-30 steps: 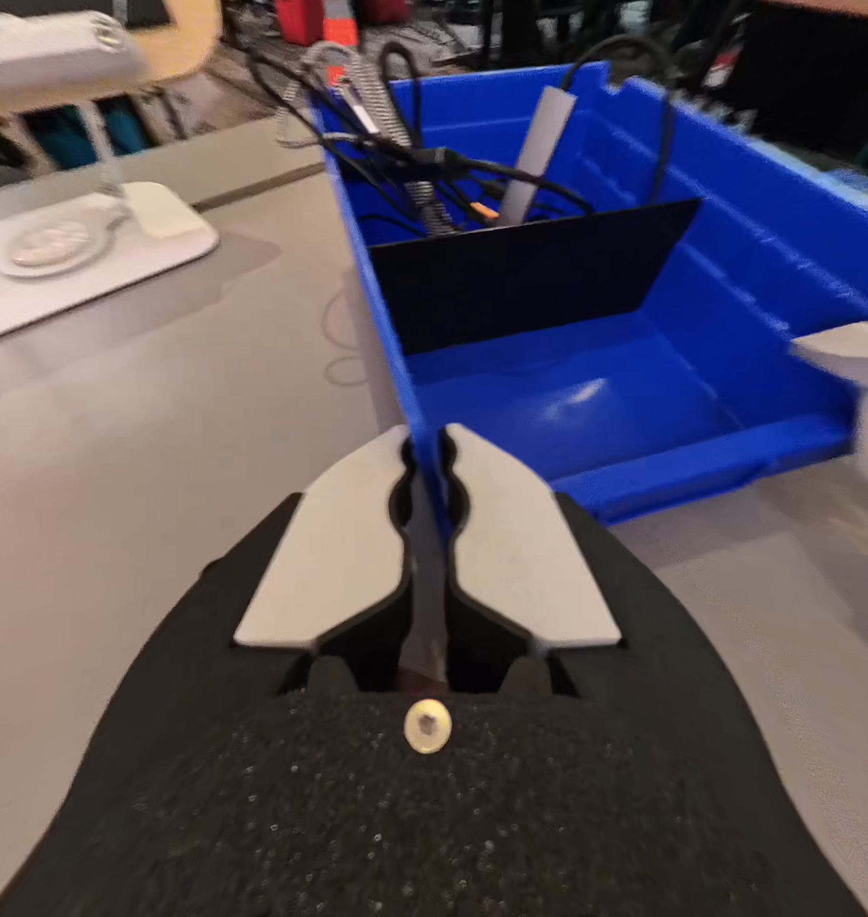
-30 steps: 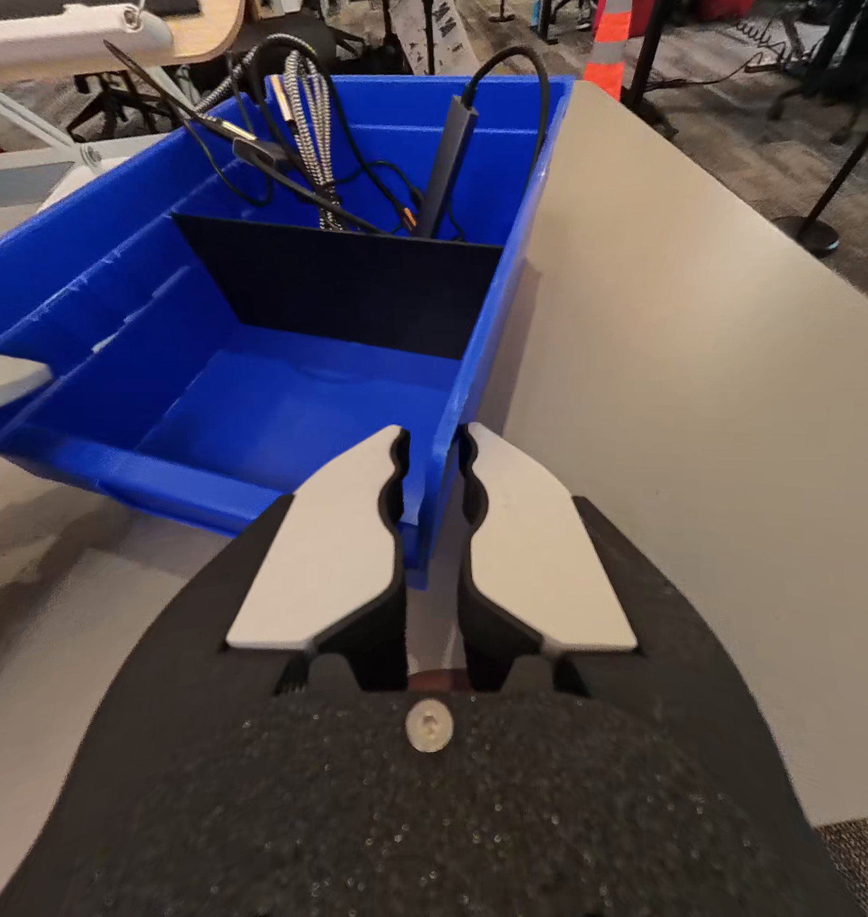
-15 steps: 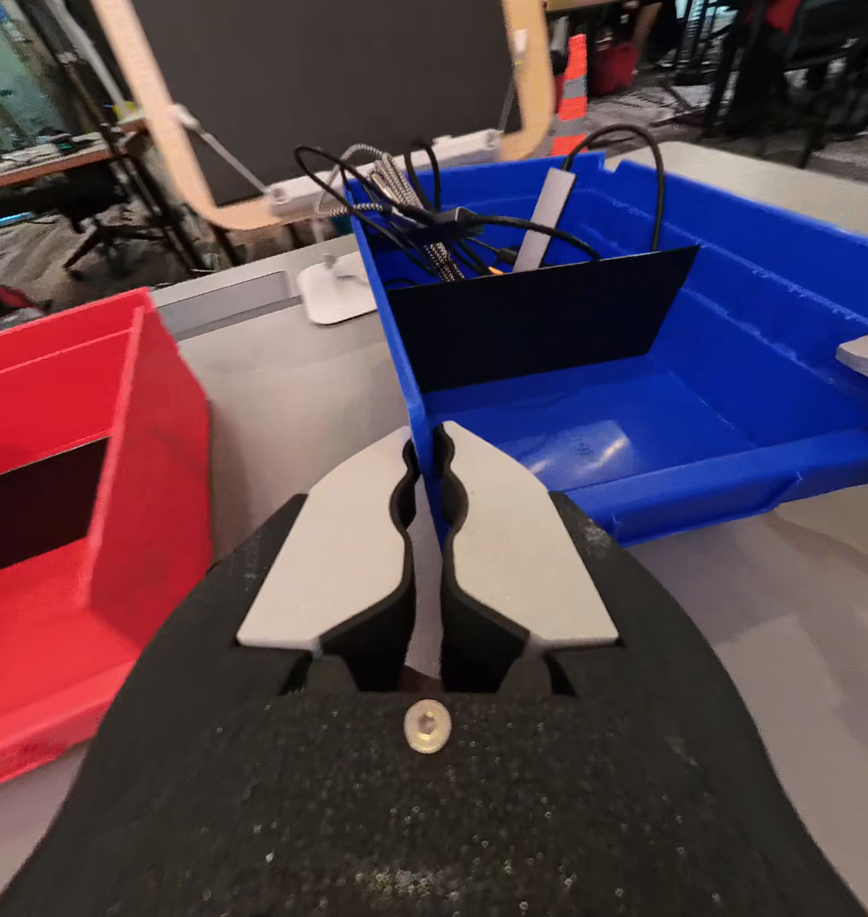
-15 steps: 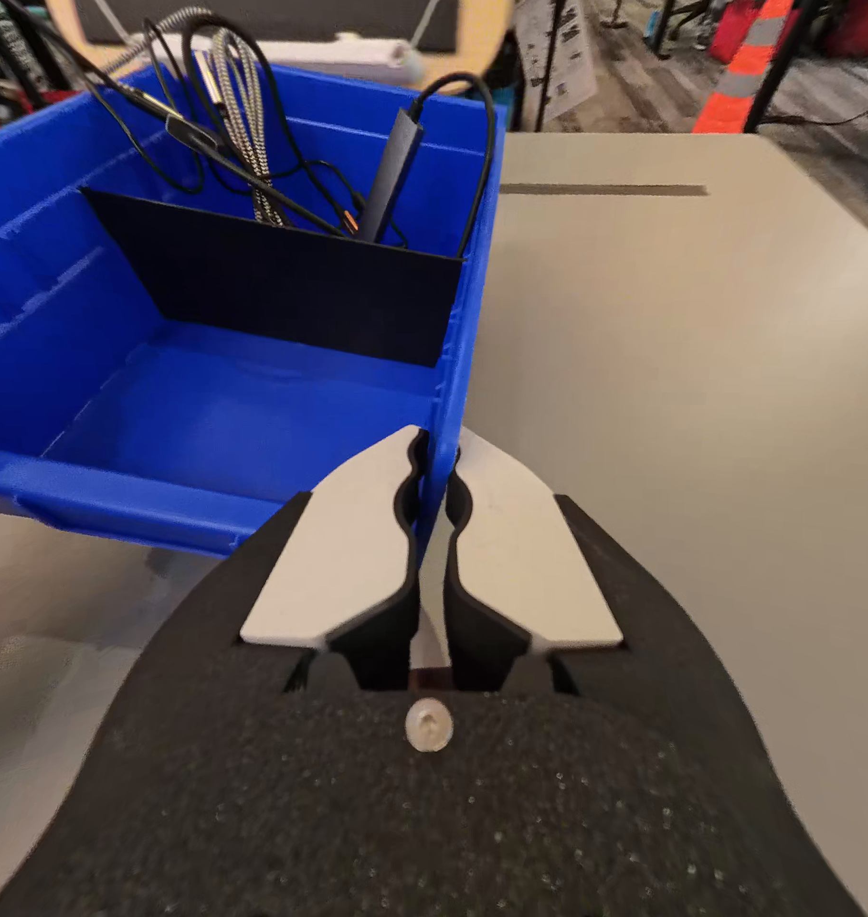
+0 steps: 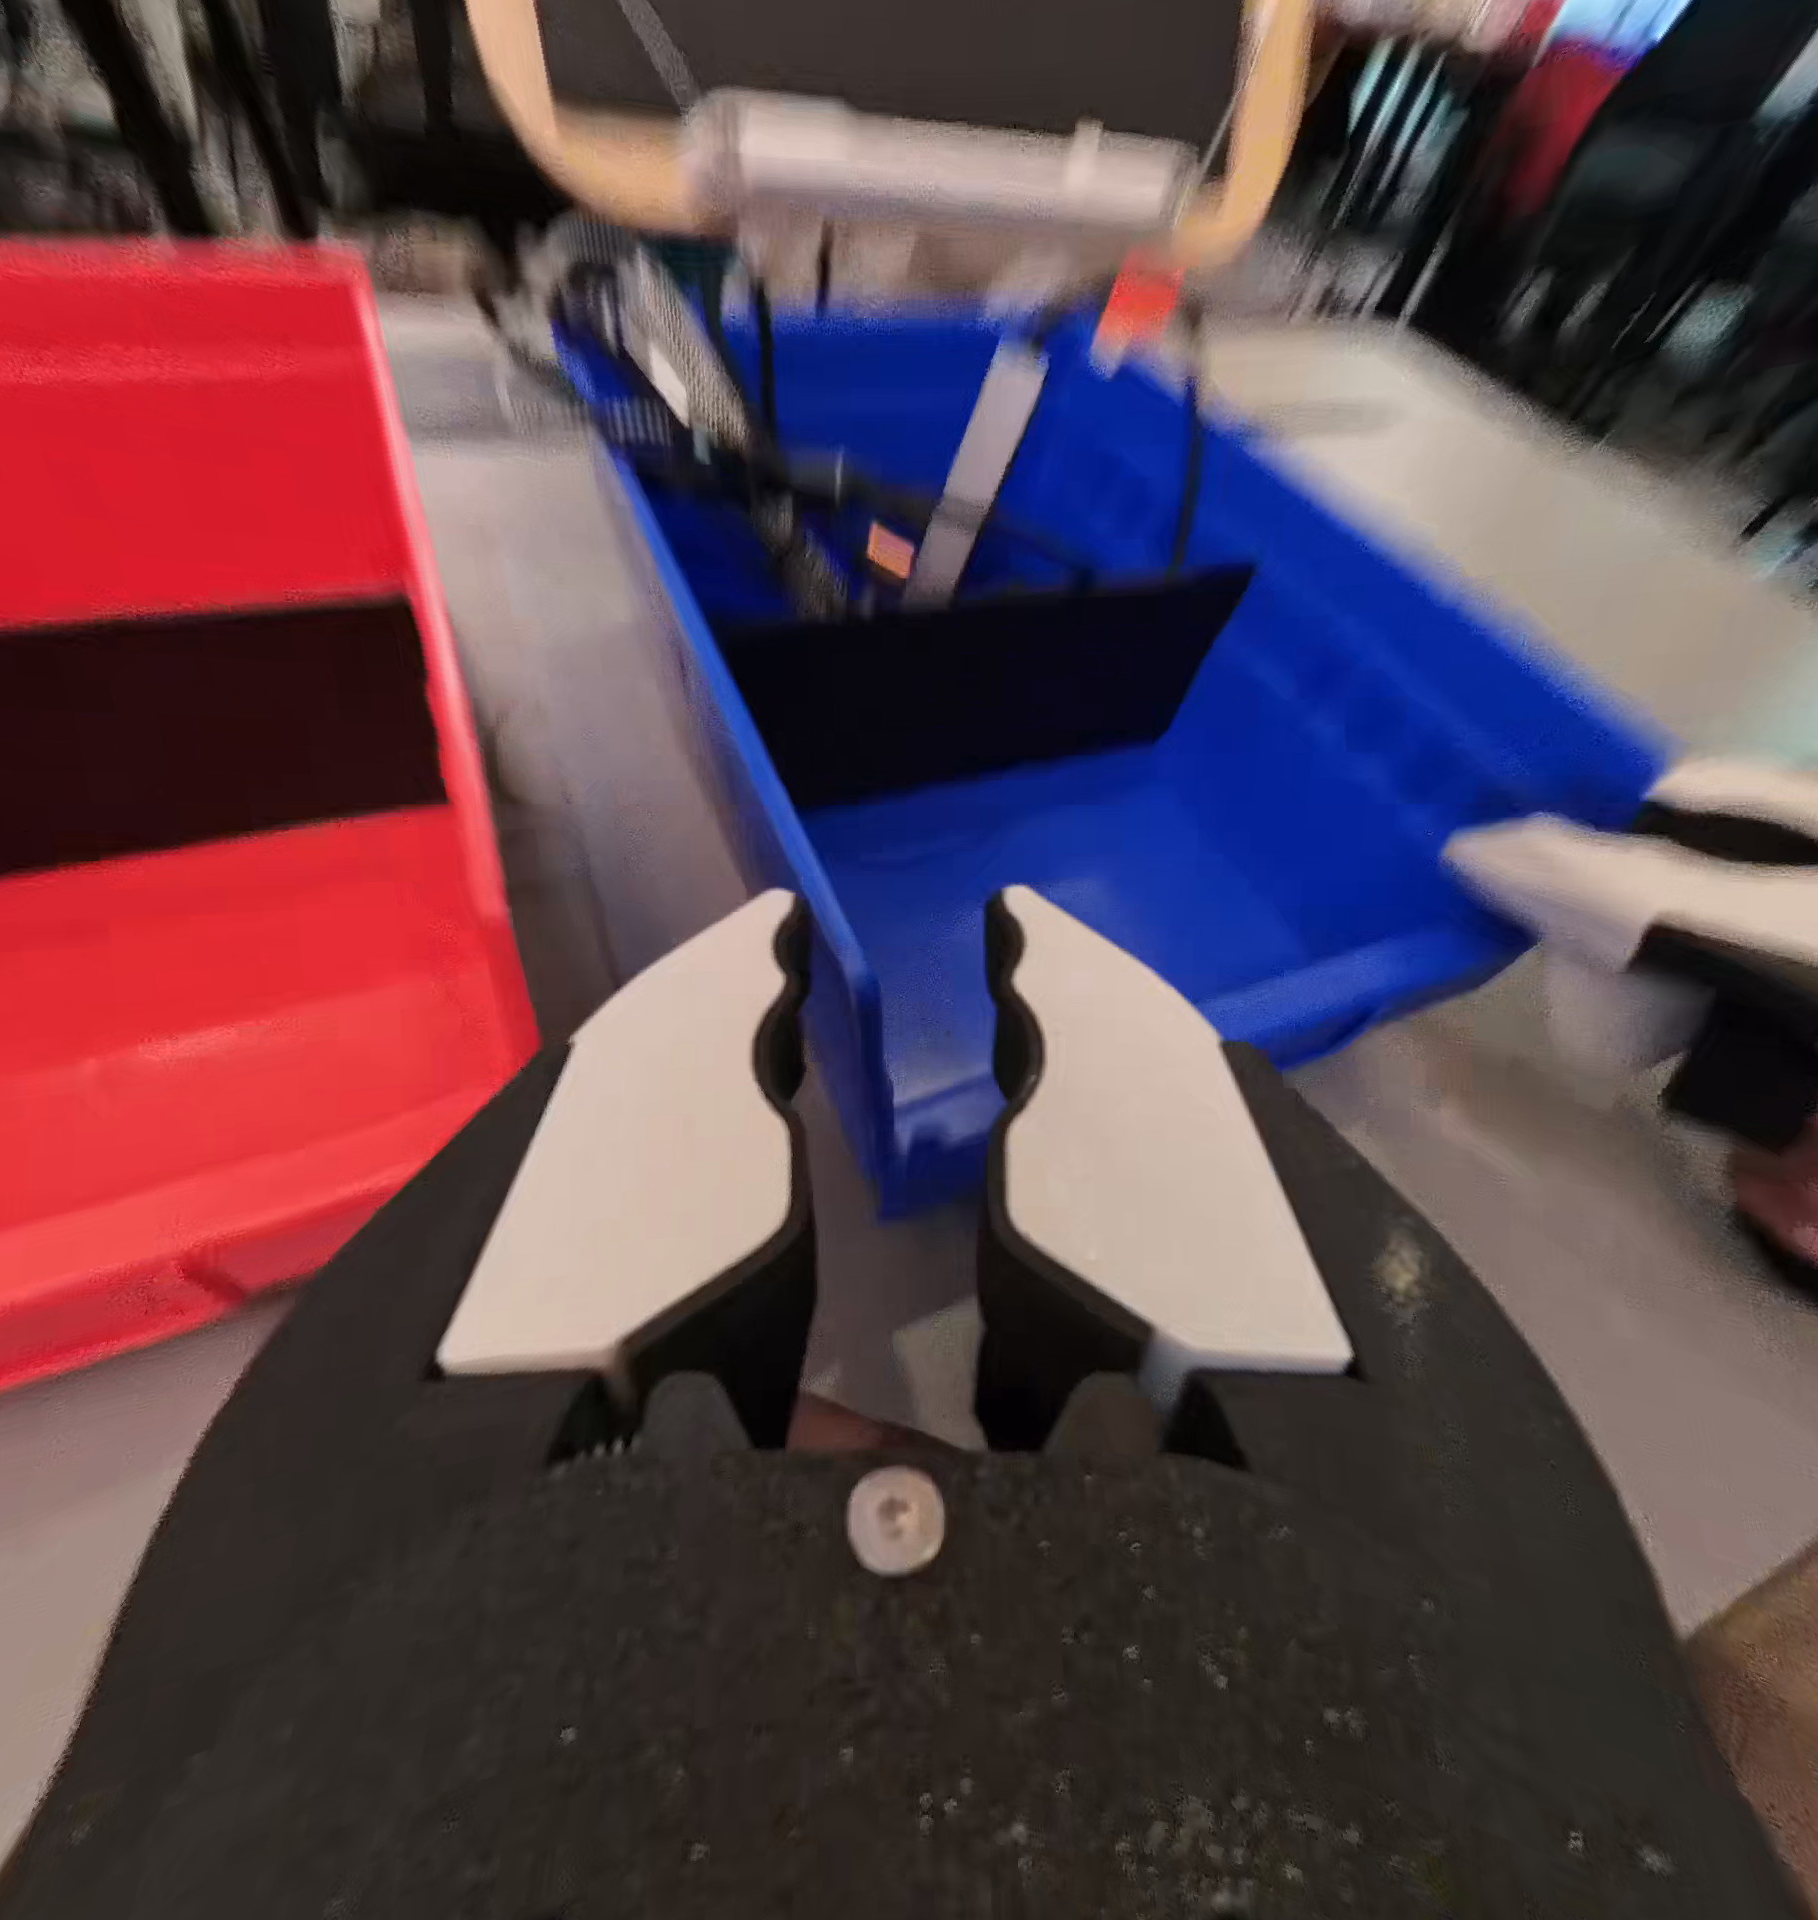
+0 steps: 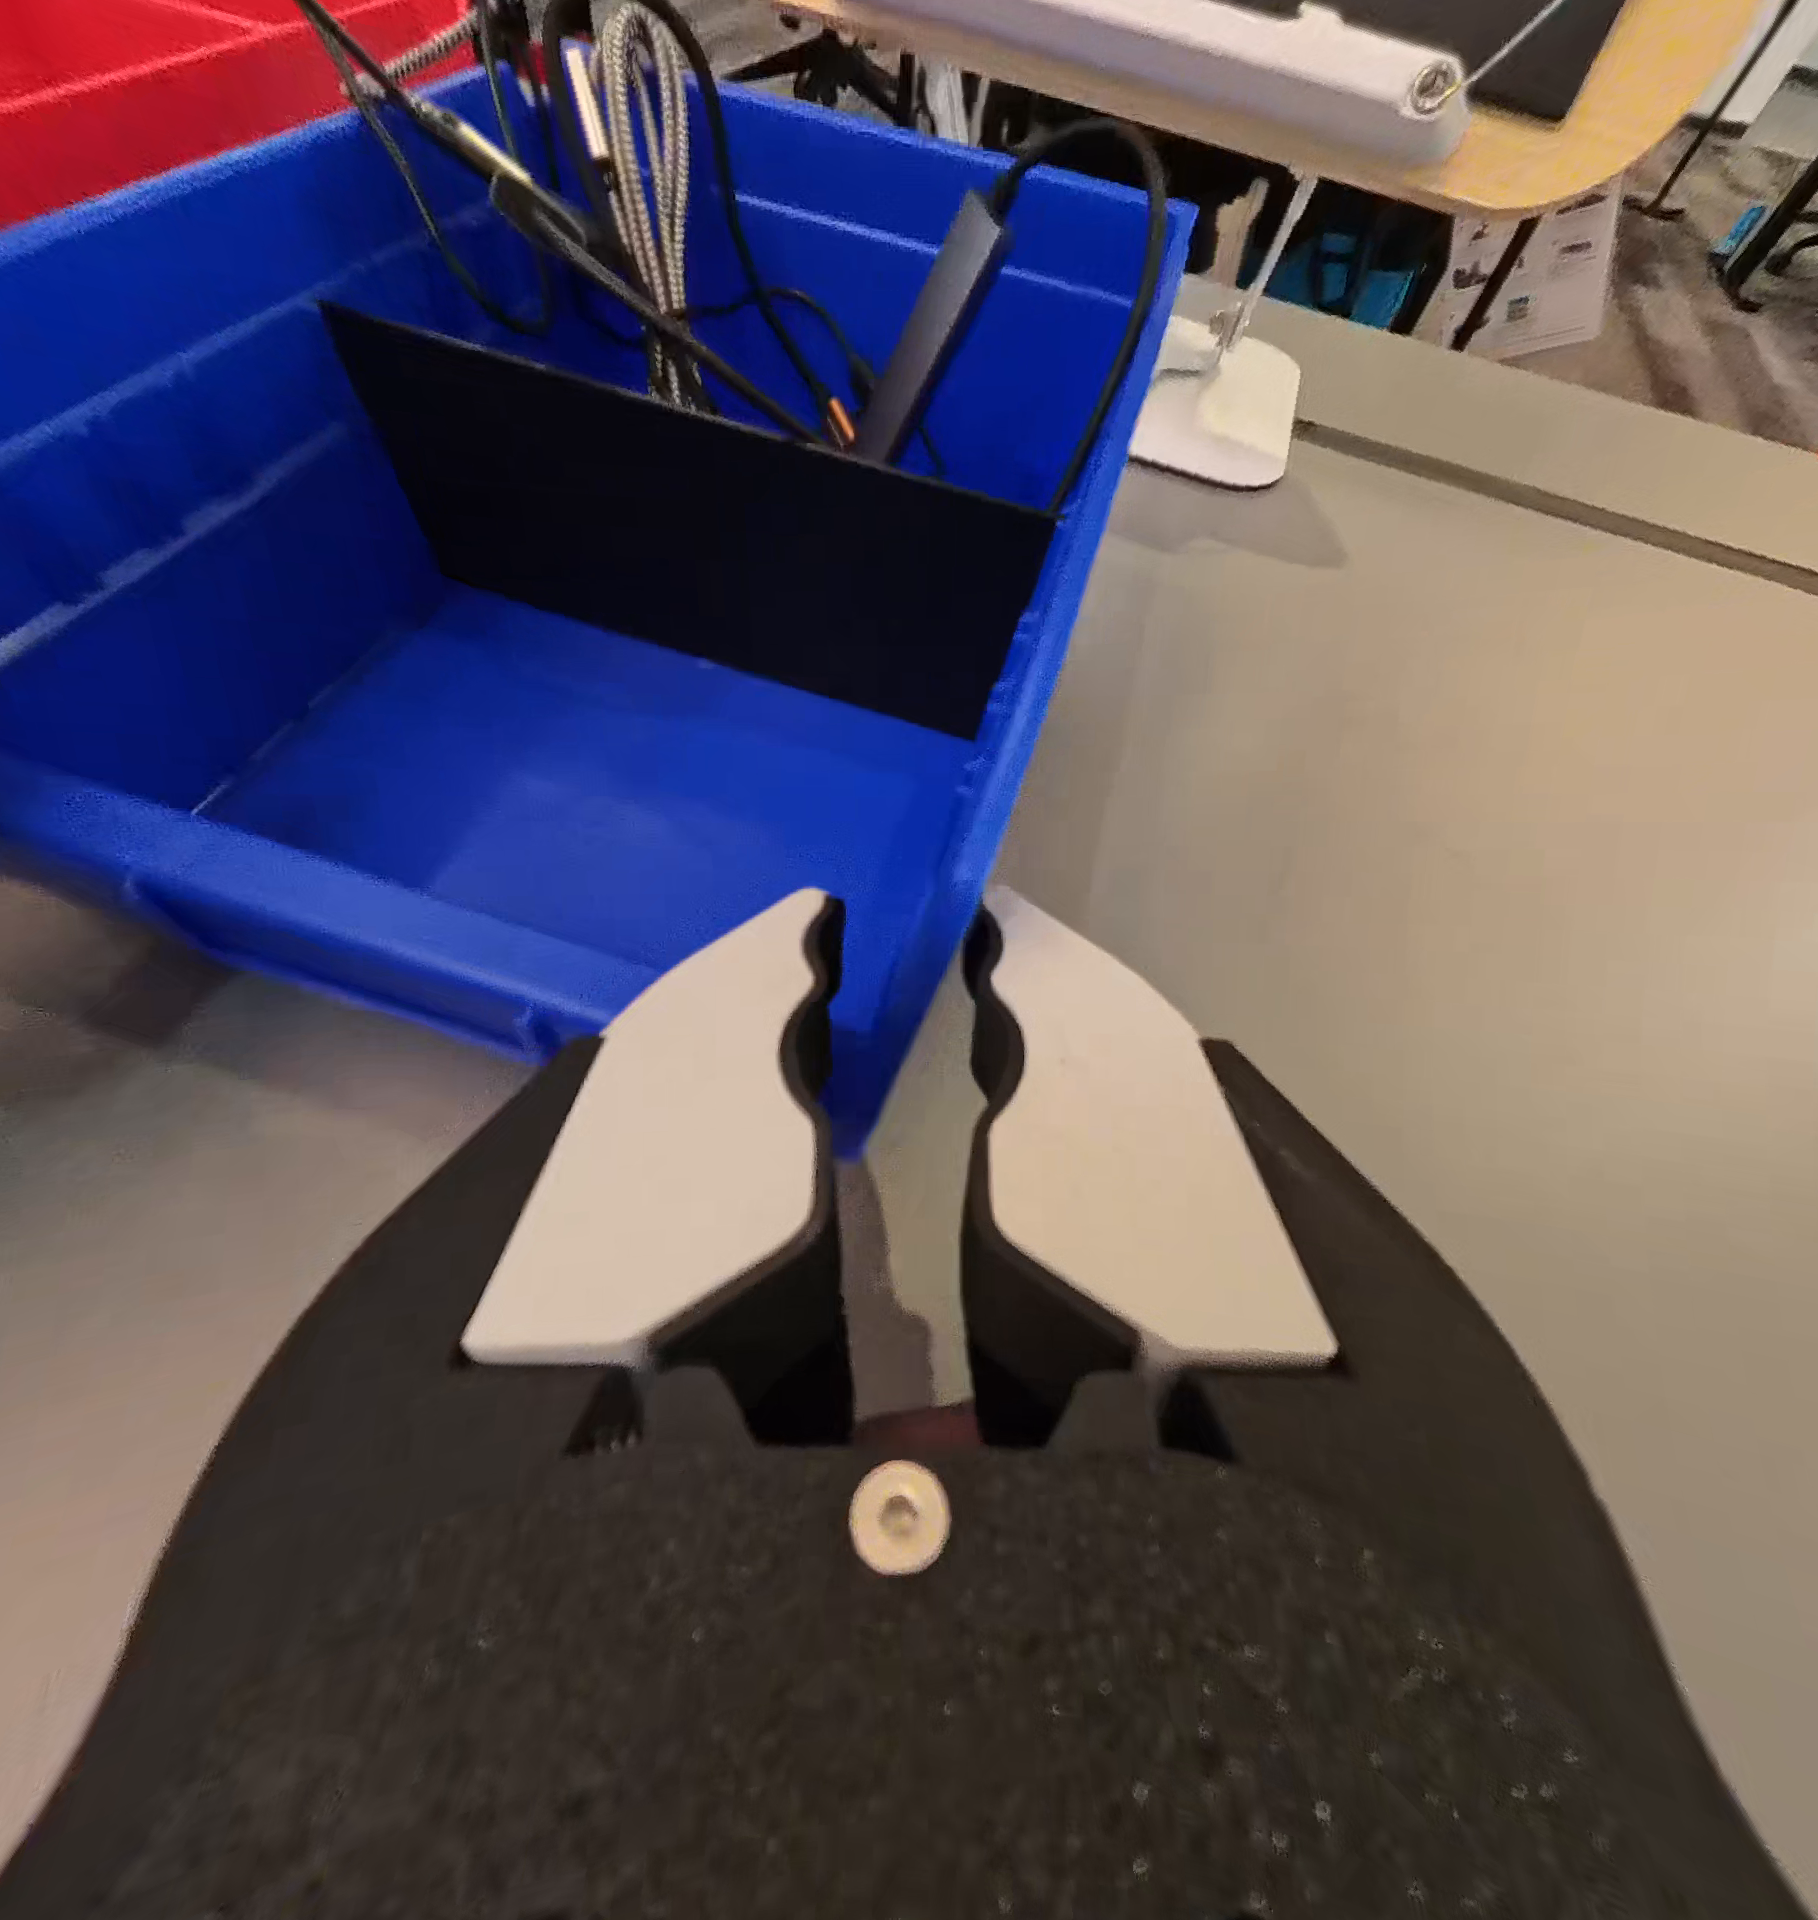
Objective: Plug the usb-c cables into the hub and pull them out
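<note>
While both hand-held grippers gape, grey hub [image 6: 931,312] leans upright w/ black cables [image 6: 676,312].

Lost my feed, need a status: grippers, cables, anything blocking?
Left gripper open, astride blue bin's left wall. Right gripper open at its right wall. Cables and hub behind black divider, untouched. Front compartment empty.

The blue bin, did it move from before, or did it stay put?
Yes. The blue bin swung around on the table: earlier the white lamp base sat left of it, and now it sits right of it, beside the red bin.
</note>
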The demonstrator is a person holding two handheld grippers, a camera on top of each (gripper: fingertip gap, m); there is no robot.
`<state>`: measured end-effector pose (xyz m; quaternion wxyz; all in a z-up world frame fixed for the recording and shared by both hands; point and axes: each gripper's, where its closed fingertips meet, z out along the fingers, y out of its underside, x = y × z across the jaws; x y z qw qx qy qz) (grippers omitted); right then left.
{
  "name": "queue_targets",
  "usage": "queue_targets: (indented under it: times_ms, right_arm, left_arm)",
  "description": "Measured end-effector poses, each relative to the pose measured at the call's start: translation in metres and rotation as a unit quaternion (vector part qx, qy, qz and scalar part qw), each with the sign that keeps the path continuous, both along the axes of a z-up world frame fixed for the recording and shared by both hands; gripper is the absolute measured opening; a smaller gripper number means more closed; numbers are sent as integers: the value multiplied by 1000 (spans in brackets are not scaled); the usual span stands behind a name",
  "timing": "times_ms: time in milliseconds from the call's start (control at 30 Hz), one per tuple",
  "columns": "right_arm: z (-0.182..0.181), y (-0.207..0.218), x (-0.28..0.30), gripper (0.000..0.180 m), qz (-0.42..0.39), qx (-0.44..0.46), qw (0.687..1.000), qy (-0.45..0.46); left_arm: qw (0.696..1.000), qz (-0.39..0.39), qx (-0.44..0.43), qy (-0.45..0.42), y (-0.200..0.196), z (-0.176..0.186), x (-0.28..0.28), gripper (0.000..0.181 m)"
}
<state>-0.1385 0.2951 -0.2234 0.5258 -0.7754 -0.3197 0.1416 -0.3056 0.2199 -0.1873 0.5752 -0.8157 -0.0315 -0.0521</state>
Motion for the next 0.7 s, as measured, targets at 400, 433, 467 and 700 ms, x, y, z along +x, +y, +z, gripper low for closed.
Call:
queue_targets:
  times_ms: [400,433,467,700]
  right_arm:
    - [64,-55,-6,23,79,128,983,102]
    - [69,-68,-14,22,101,147,979,102]
    - [71,-80,-23,21,121,159,975,98]
    - [24,-176,-111,14,296,50,951,82]
  left_arm:
    - [980,187,14,61,-91,7,-251,53]
    - [985,164,5,60,-89,2,-249,51]
    - [991,128,-14,36,-84,-8,-242,48]
    - [981,177,-79,31,-72,-34,-257,2]
